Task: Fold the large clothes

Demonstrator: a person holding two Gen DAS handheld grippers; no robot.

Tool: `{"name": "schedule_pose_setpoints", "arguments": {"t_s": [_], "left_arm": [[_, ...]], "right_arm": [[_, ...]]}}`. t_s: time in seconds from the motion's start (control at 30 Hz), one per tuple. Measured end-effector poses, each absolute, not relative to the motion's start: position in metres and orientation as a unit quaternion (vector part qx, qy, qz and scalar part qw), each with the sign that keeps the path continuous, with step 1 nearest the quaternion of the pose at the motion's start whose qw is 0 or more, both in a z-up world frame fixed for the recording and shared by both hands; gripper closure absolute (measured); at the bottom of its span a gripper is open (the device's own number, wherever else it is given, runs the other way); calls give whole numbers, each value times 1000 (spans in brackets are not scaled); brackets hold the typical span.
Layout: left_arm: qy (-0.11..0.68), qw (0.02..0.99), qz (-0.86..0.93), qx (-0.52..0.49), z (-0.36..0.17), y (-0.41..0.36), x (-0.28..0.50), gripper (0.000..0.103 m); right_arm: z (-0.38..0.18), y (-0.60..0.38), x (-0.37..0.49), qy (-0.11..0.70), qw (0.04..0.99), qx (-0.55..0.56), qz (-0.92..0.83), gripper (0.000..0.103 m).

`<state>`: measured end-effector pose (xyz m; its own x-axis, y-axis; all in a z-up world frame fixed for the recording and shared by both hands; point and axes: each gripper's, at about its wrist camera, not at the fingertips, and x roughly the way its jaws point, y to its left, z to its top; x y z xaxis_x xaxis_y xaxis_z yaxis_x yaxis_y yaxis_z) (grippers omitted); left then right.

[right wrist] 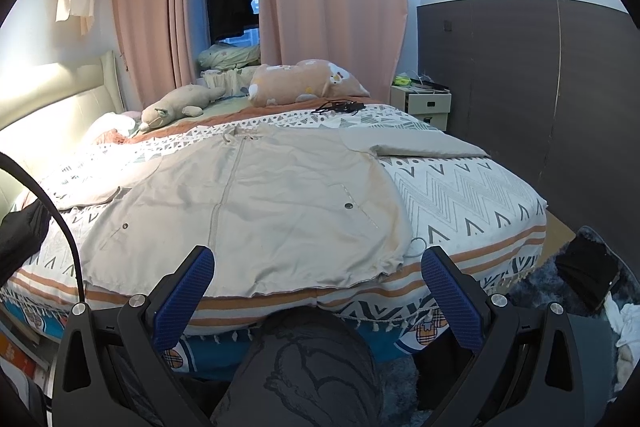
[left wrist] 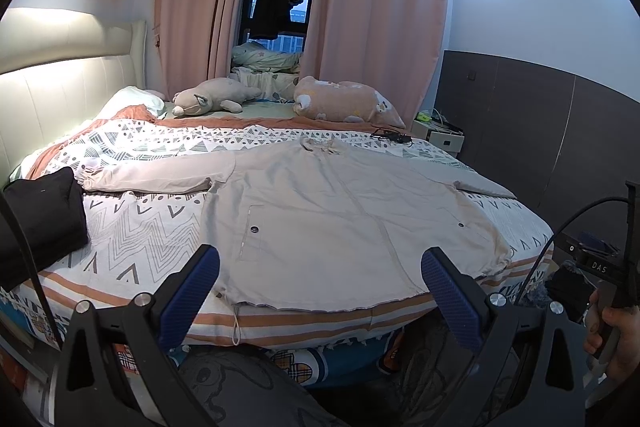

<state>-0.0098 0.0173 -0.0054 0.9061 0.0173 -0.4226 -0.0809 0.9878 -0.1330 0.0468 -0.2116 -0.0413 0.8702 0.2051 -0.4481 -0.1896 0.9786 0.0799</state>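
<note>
A: While both sit over the bed's (left wrist: 120,291) near edge, my left hand-held gripper (left wrist: 320,277) and right hand-held gripper (right wrist: 318,275) gape wide, empty; beige coat (left wrist: 320,203) lies flat, front up, sleeves out.

B: Handling?

A: Soft, limp, light I'd judge; I'd pinch hem corners or a sleeve cuff (left wrist: 86,177).

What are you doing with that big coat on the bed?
A person holds a gripper in each hand, about to fold the beige coat. It lies spread flat on the patterned bedspread, sleeves out to both sides. The left gripper and right gripper are both open near its bottom hem, touching nothing yet.
</note>
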Motion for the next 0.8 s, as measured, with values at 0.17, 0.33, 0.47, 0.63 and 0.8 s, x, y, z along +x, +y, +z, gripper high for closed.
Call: {"name": "schedule_pose_setpoints", "arguments": {"t_s": [0.17,0.33,0.47,0.63,0.8], "left_arm": [[217,973,24,-76,-7,18,-8,0],[220,972,24,-77,-8,20,-6,0],[226,971,29,-79,-10,25,3,0],[237,967,37,-86,-12,38,21,0],[241,965,51,-92,-11,57,41,0]], "right_arm": [[-41,-211,49,234,967,19,102,0],[-41,-207,55,237,965,18,107,0],[-40,-203,66,241,964,17,114,0],[-36,-194,87,240,963,19,119,0],[-34,-179,116,245,959,27,137,0]]}}
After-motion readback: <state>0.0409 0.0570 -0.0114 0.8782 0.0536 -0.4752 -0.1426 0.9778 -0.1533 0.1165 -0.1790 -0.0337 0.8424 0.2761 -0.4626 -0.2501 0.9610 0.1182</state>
